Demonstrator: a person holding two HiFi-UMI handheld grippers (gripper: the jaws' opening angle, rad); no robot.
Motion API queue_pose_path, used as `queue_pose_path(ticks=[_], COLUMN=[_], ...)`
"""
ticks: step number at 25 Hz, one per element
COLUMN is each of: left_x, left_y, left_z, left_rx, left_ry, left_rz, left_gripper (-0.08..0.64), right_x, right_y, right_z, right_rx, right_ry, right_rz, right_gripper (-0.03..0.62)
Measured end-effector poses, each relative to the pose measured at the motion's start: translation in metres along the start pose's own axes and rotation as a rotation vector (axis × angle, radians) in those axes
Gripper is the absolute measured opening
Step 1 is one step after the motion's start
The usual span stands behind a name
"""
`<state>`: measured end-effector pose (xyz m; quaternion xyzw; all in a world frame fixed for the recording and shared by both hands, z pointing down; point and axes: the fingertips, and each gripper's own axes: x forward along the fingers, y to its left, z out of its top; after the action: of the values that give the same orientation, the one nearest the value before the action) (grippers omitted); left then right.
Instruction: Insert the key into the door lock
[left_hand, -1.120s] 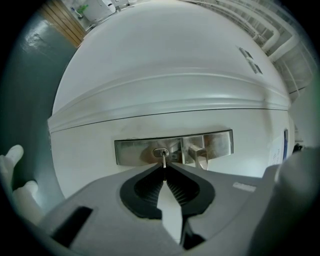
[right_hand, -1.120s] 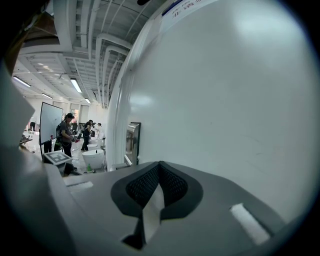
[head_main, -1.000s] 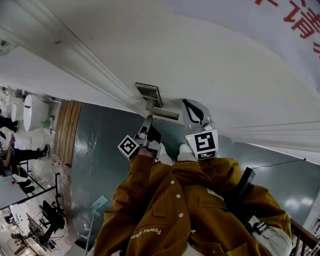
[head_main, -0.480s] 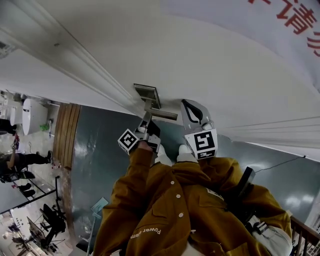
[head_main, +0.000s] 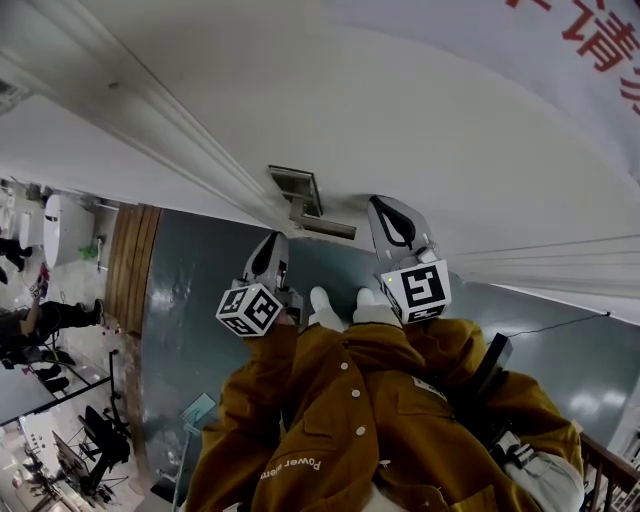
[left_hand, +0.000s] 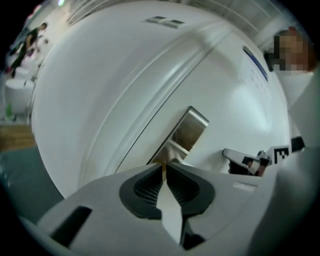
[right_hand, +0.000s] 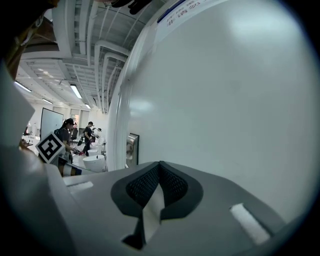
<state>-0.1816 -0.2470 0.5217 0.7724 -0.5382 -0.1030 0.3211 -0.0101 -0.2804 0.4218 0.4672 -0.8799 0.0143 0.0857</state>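
Note:
On the white door (head_main: 420, 120), the metal lock plate (head_main: 297, 190) sits above the lever handle (head_main: 325, 225). My left gripper (head_main: 268, 250) hangs below and left of the handle, apart from it. In the left gripper view its jaws are shut, with a thin brass-coloured sliver, the key (left_hand: 163, 167) seen edge-on, pinched at the tips just short of the lock plate (left_hand: 191, 129). My right gripper (head_main: 386, 212) is shut and empty beside the door, right of the handle. The right gripper view shows the lock plate (right_hand: 132, 149) from the side.
The door frame (head_main: 170, 130) runs diagonally left of the lock. Grey floor (head_main: 200, 300) lies below, with a wooden strip (head_main: 130, 260) further left. People and white basins (right_hand: 92, 161) are in the background hall. My brown jacket (head_main: 340, 420) fills the lower head view.
My left gripper has drawn back from the handle, moving down and left towards my body. The right gripper has shifted slightly to the right.

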Motion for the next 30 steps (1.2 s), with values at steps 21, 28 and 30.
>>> queue_pose_path(ticks=[21, 28, 30], left_x=[-0.05, -0.05, -0.05], left_y=[-0.125, -0.117, -0.116], left_z=[0.031, 0.028, 0.029], left_rx=[0.502, 0.488, 0.479], left_ry=[-0.021, -0.007, -0.007], left_rz=[-0.04, -0.035, -0.039], left_gripper=[0.0, 0.0, 0.0], right_x=[-0.033, -0.033, -0.032], right_y=[0.027, 0.034, 0.036], right_z=[-0.023, -0.022, -0.022], right_rx=[0.034, 0.031, 0.032], right_ry=[0.055, 0.055, 0.056], right_rz=[0.123, 0.14, 0.14], right_gripper=[0.005, 0.005, 0.005])
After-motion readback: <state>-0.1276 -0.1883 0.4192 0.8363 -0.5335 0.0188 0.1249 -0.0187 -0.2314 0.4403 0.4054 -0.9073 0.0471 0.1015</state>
